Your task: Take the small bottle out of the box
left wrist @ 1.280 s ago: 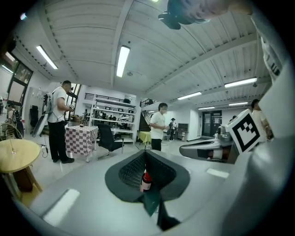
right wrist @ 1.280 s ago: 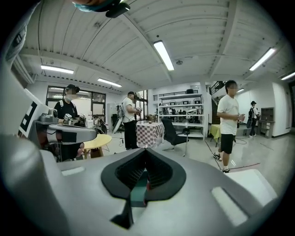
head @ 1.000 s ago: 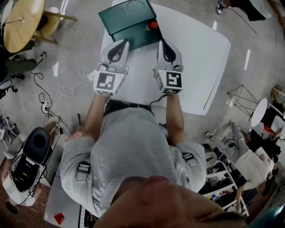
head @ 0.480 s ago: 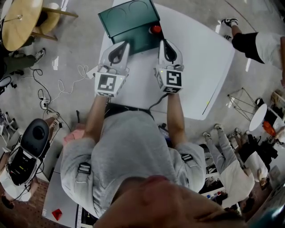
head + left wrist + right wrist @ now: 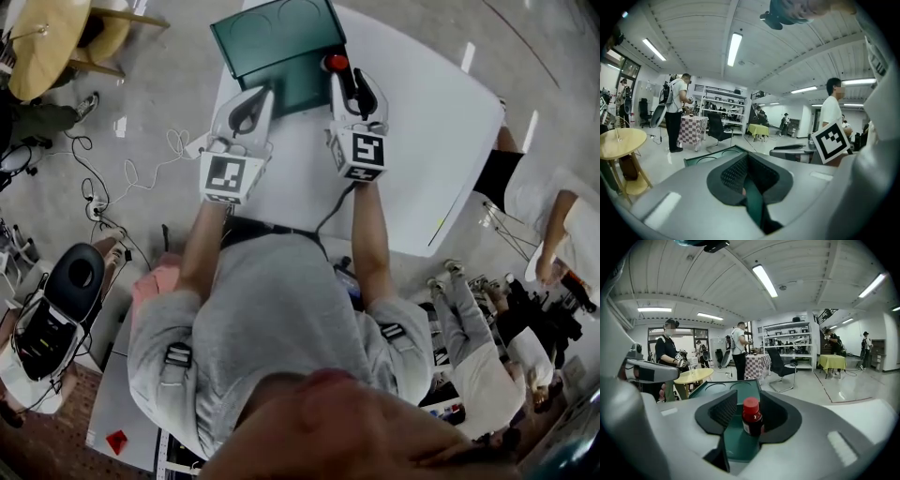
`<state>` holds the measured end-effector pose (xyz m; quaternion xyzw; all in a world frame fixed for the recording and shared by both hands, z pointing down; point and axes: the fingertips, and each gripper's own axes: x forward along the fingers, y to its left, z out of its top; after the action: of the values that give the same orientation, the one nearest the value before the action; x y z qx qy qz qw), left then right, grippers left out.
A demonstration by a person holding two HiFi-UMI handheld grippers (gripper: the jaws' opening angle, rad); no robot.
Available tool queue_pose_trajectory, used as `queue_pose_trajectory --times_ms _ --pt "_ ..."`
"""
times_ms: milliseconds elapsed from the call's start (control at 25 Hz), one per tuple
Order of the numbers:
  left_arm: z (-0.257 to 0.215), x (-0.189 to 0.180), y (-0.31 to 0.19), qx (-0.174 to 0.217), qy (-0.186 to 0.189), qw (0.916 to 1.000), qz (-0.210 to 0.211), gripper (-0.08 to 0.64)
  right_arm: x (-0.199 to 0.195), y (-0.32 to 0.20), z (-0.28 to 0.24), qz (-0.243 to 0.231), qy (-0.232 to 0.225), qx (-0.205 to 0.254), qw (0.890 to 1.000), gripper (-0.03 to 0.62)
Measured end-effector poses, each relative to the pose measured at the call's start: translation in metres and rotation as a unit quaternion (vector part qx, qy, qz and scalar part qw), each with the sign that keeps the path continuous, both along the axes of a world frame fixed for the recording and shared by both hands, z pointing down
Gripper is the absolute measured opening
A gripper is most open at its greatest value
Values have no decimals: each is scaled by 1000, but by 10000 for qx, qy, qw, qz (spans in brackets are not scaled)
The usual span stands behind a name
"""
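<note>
A green box (image 5: 272, 42) stands open on the white table (image 5: 422, 122), its lid tilted back. The small bottle (image 5: 336, 63), dark with a red cap, stands upright in the box's right part. In the right gripper view the bottle (image 5: 752, 418) is between the jaws of my right gripper (image 5: 743, 412), close to the right pad. Those jaws have just been opening and do not press on it. My left gripper (image 5: 253, 98) is at the box's front left rim. In the left gripper view a green strip of the box (image 5: 752, 199) fills the narrow gap of my left gripper (image 5: 746, 180).
The table's right half is bare white, and its edge runs close to my body. A round yellow table (image 5: 42, 47) and loose cables (image 5: 141, 178) are on the floor at the left. People (image 5: 562, 225) stand by shelves at the right.
My right gripper has moved forward to the bottle and its jaws have parted around it. The left gripper has hardly shifted. People at the right have walked on.
</note>
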<state>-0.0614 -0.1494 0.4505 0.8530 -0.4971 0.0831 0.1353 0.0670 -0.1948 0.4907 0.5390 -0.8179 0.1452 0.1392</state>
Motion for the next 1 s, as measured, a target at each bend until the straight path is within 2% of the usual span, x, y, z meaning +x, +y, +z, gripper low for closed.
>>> queue_pose_trajectory --times_ms 200,640,1000 --pt "3 -3 1 -56 -35 10000 -48 12 -3 -8 14 -18 57 -154 9999 189" --pt "7 -4 1 -129 25 9999 -75 12 -7 -17 29 -6 191 -348 9992 195" --pt "3 -5 2 -120 11 9999 -100 12 -8 -18 27 3 270 -341 9991 142"
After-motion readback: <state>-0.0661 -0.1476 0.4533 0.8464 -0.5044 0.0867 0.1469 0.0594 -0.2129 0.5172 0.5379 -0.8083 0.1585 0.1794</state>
